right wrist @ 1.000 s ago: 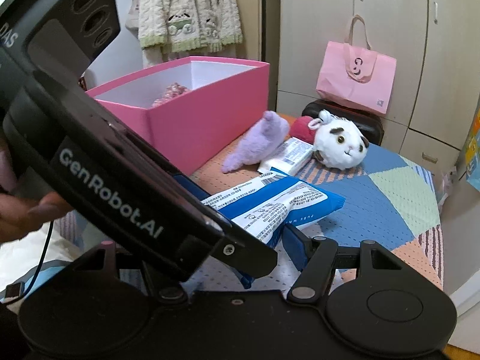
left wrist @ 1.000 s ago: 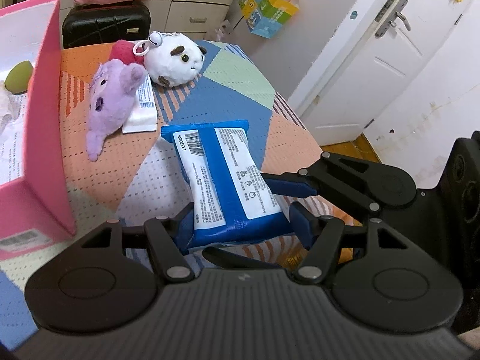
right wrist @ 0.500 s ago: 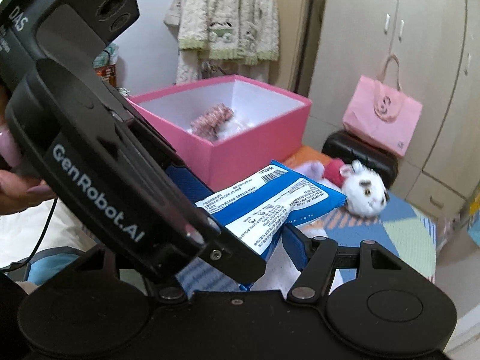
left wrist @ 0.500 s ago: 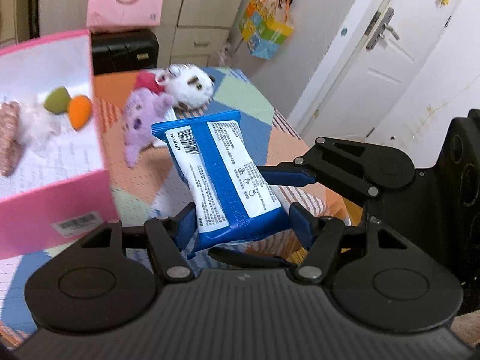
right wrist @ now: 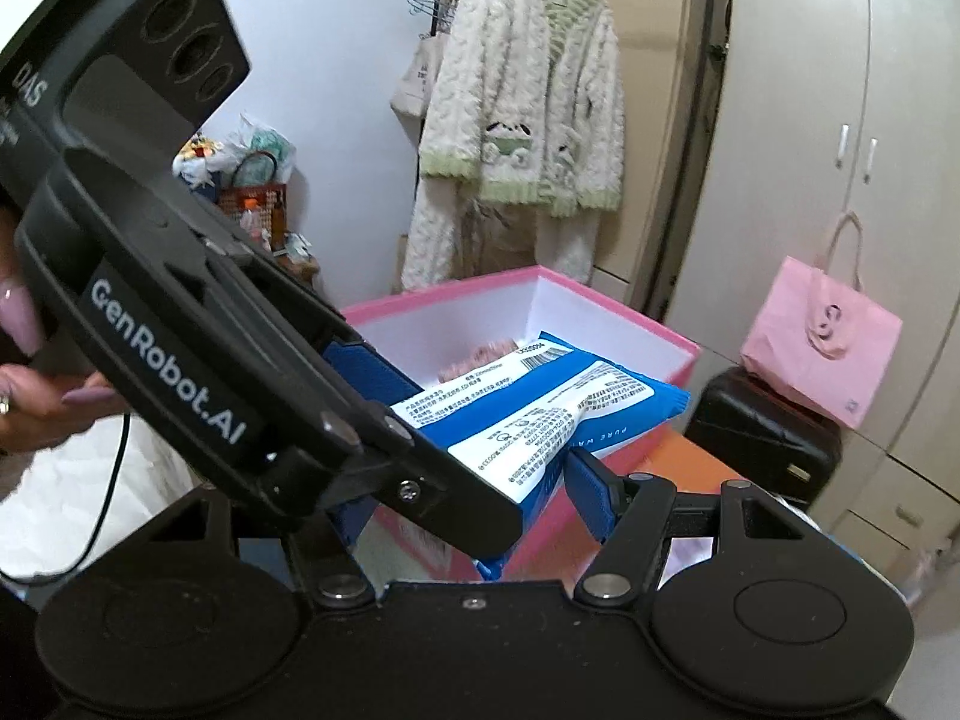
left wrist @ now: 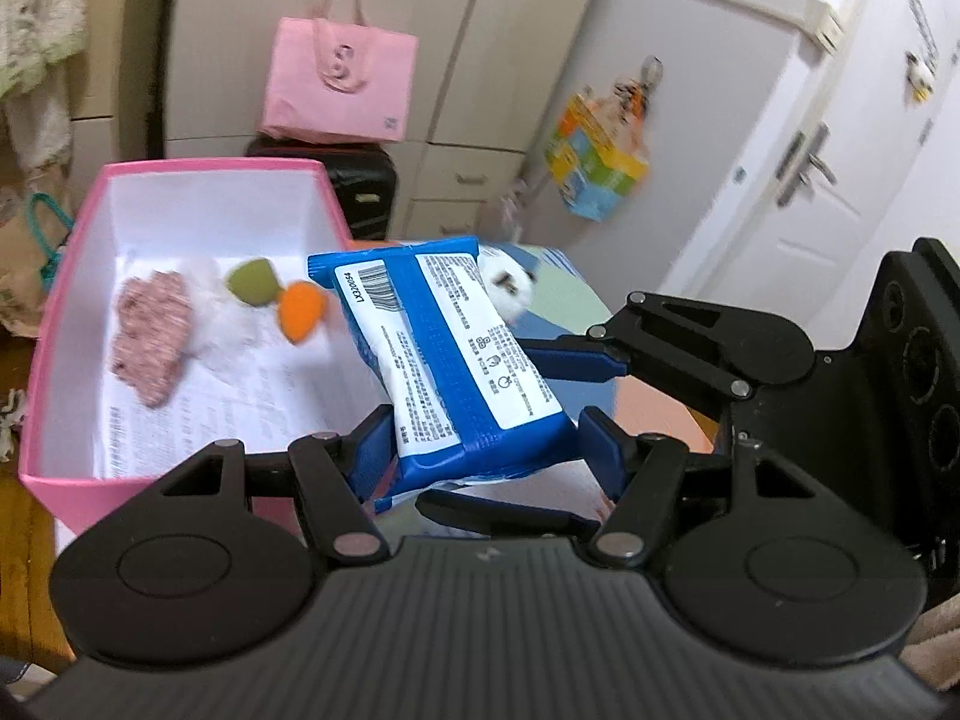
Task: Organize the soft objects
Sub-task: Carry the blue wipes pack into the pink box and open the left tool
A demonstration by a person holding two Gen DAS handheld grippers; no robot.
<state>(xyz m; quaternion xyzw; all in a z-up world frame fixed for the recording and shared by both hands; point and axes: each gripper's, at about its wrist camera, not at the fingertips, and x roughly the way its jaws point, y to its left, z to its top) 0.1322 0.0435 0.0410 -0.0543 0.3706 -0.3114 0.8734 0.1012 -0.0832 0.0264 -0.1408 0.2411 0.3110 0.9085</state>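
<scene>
A blue and white soft pack [left wrist: 444, 354] is held in the air, pinched from two sides: my left gripper [left wrist: 480, 444] is shut on its near end, and my right gripper [right wrist: 474, 498] is shut on it from the side [right wrist: 540, 414]. The pack hangs over the right wall of the open pink box [left wrist: 54, 300], which also shows behind the pack in the right wrist view [right wrist: 630, 312]. Inside the box lie a pink knitted piece [left wrist: 153, 336], a green sponge [left wrist: 252, 279] and an orange sponge [left wrist: 300, 312]. A white plush [left wrist: 510, 288] peeks out behind the pack.
The box stands on a patchwork-covered table [left wrist: 576, 300]. A black case [right wrist: 762, 420] with a pink tote bag [right wrist: 822, 324] on it stands behind the table. A white door [left wrist: 840, 180] is at the right; a cardigan [right wrist: 522, 120] hangs at the back.
Both grippers have lifted the blue pack off the table and carried it left toward the pink box. The box interior has come into view below the pack.
</scene>
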